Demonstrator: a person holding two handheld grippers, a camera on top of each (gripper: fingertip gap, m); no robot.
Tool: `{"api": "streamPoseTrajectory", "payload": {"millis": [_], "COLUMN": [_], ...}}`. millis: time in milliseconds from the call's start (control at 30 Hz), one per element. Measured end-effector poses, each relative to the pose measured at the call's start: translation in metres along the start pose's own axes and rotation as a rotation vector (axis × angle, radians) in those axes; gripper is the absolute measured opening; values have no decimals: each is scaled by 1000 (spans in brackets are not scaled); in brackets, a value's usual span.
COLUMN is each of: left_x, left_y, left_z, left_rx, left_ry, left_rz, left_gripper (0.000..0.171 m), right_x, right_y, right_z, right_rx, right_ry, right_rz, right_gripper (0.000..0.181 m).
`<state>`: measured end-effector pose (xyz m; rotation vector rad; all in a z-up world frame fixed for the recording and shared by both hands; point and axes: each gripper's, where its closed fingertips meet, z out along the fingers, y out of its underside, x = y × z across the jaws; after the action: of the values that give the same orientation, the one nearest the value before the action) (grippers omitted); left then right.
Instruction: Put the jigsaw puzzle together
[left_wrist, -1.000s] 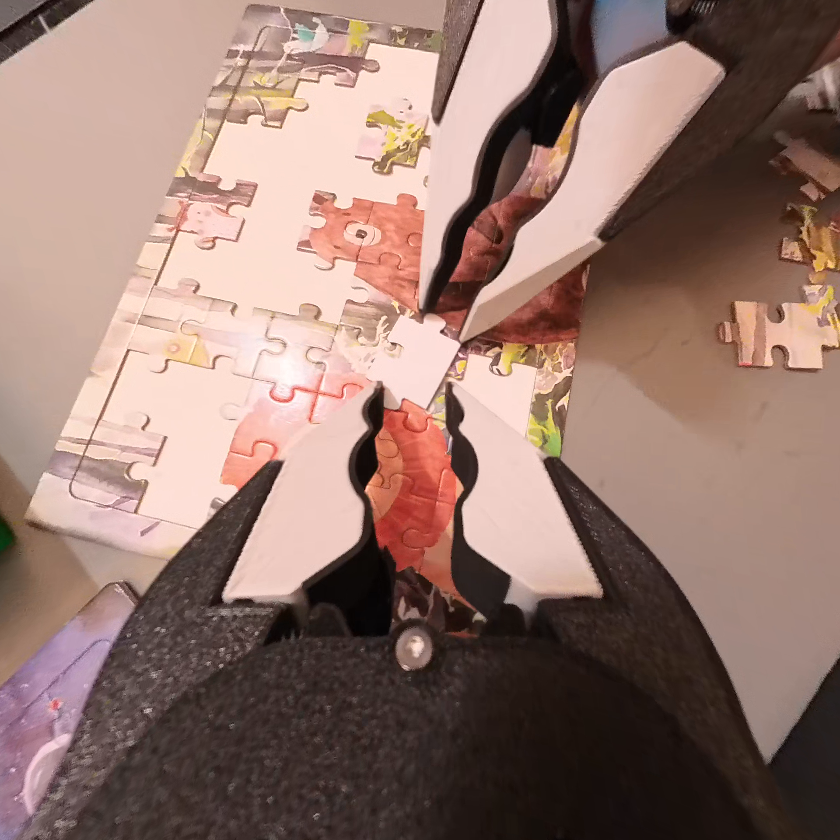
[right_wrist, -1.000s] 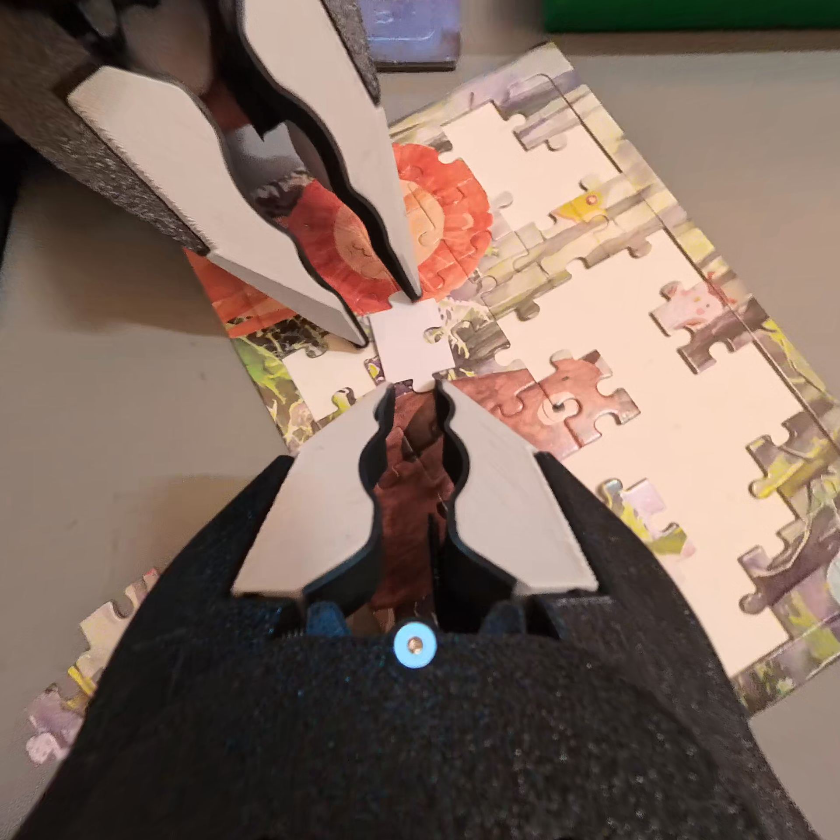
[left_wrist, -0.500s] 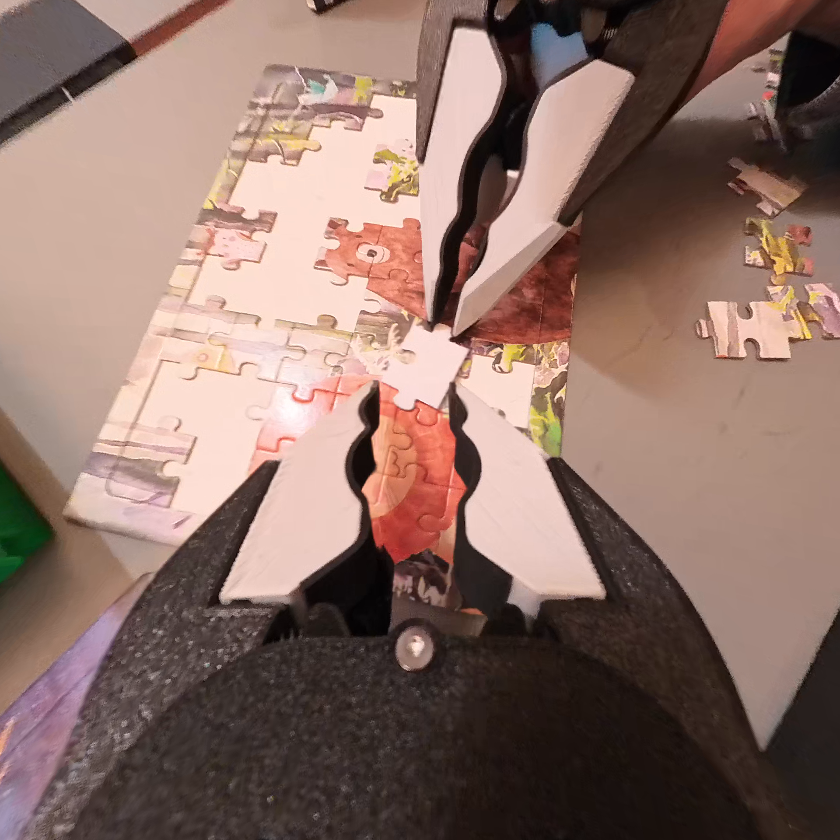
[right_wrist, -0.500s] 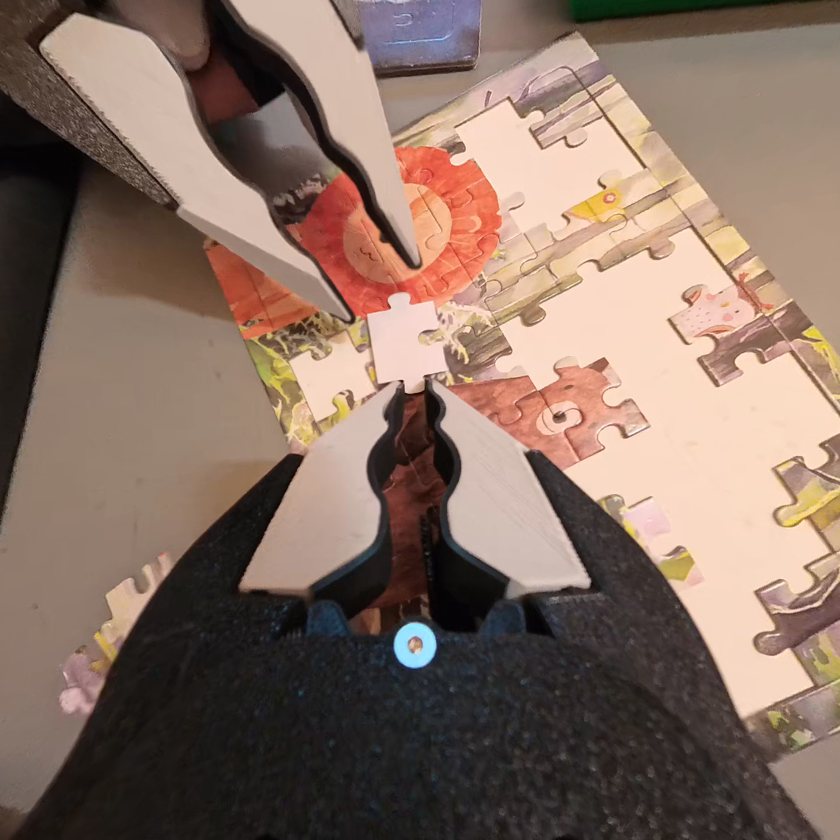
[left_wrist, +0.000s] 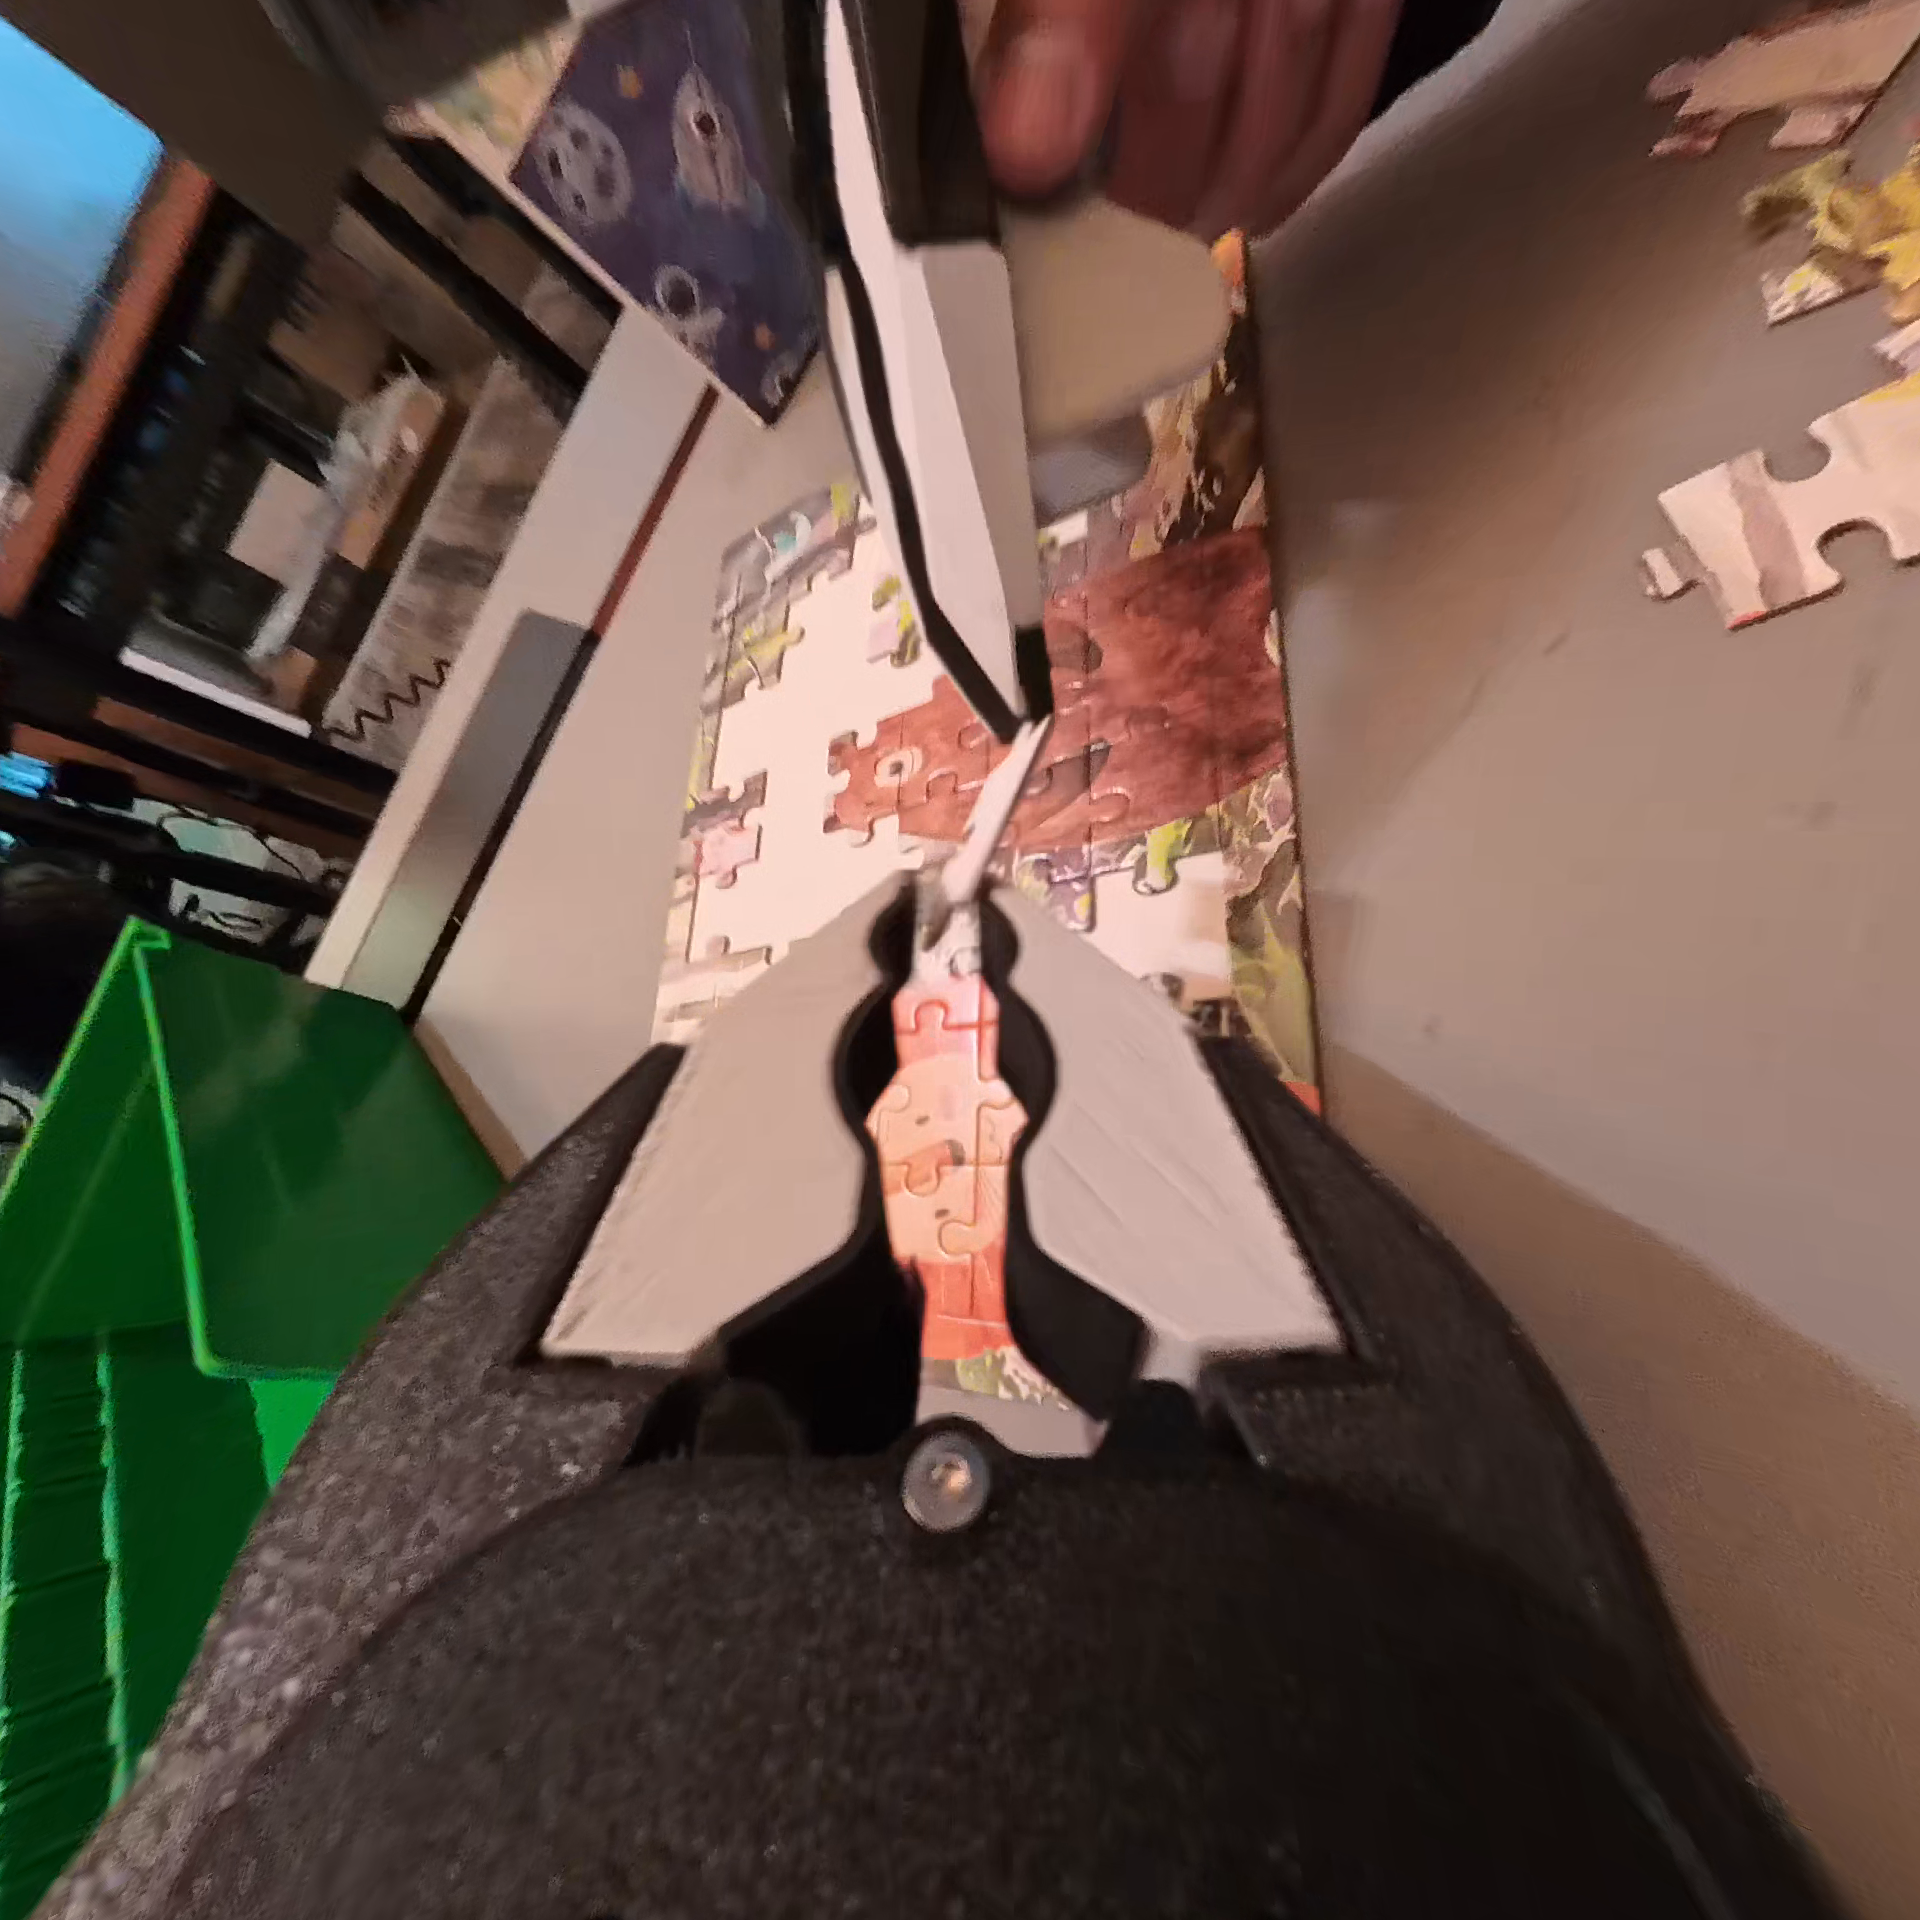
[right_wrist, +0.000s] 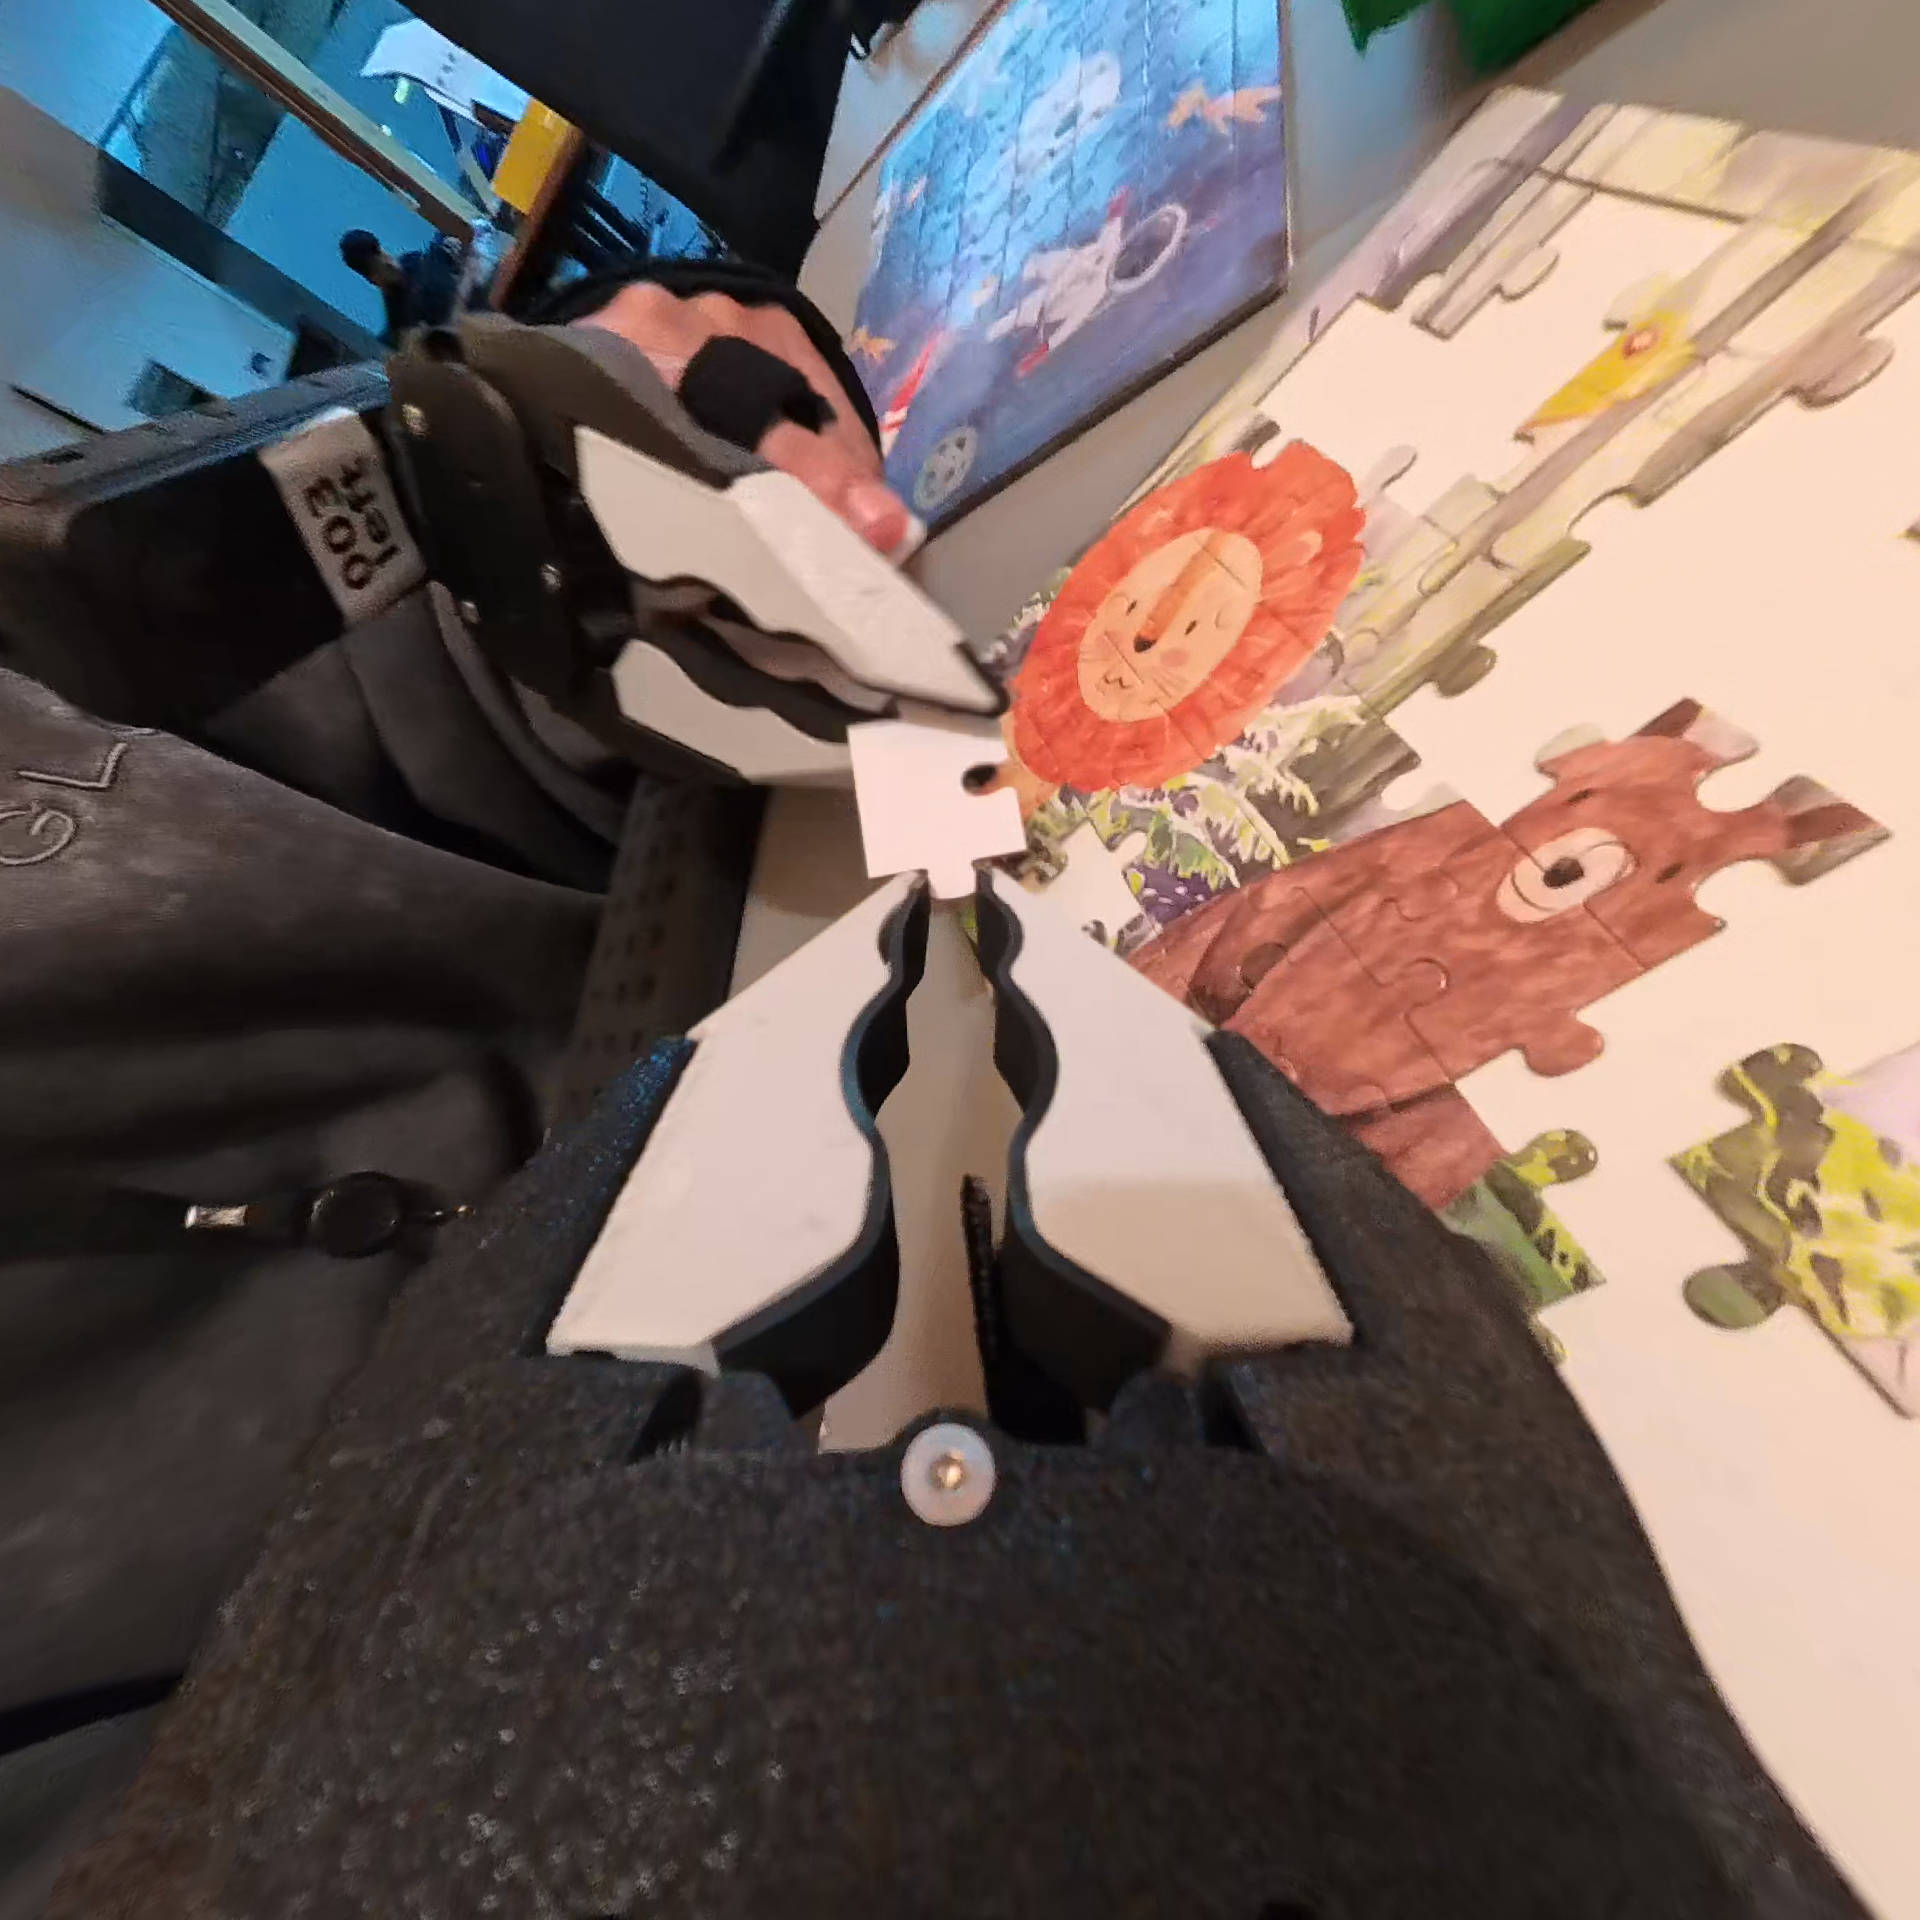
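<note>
one white-backed puzzle piece pinched between both my grippers

my left gripper (left_wrist: 951, 914) and right gripper (right_wrist: 951, 883) each nip an opposite edge of the piece (right_wrist: 930, 795), lifted off the puzzle board (right_wrist: 1714, 343), just beside the lion (right_wrist: 1174, 623) and blank side to my right camera. it looks thin, light, fairly stiff card, slick at the edges, so i judge the safest hold is on the flat body, not a tab.
</note>
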<state>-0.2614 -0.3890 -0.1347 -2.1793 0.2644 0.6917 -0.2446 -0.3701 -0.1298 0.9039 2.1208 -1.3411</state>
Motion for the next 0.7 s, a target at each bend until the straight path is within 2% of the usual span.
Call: {"api": "streamPoseTrajectory", "payload": {"millis": [67, 133, 233, 300, 433, 500, 567, 633, 700], "left_x": [2, 4, 3, 7, 13, 12, 16, 17, 16], "left_y": [-5, -5, -4, -11, -26, -30, -35, -37, -38], "left_z": [-3, -5, -8, -13, -23, -26, -31, -33, -34], "left_rx": [32, 46, 59, 101, 194, 232, 253, 264, 270], "left_ry": [12, 61, 190, 330, 556, 599, 662, 673, 665], "left_rz": [-6, -99, -385, -579, -853, -928, -968, -979, -991], "left_gripper": [5, 1, 1, 1, 1, 1, 1, 1, 1], "right_x": [-1, 0, -8, -15, -31, -34, -42, -37, -37], "right_y": [-2, -17, -24, -28, -24, -21, -19, -15, -16], "right_z": [-3, -12, -22, -22, -11, -5, -3, -1, -1], "right_rx": [22, 116, 165, 190, 154, 132, 127, 96, 96], "right_ry": [-15, -3, -15, -22, -88, -101, -153, -123, -128], "right_rz": [-2, -29, -93, -151, -182, -194, -189, -188, -166], "right_gripper": [8, 20, 21, 21, 22, 23, 14, 2, 2]}}
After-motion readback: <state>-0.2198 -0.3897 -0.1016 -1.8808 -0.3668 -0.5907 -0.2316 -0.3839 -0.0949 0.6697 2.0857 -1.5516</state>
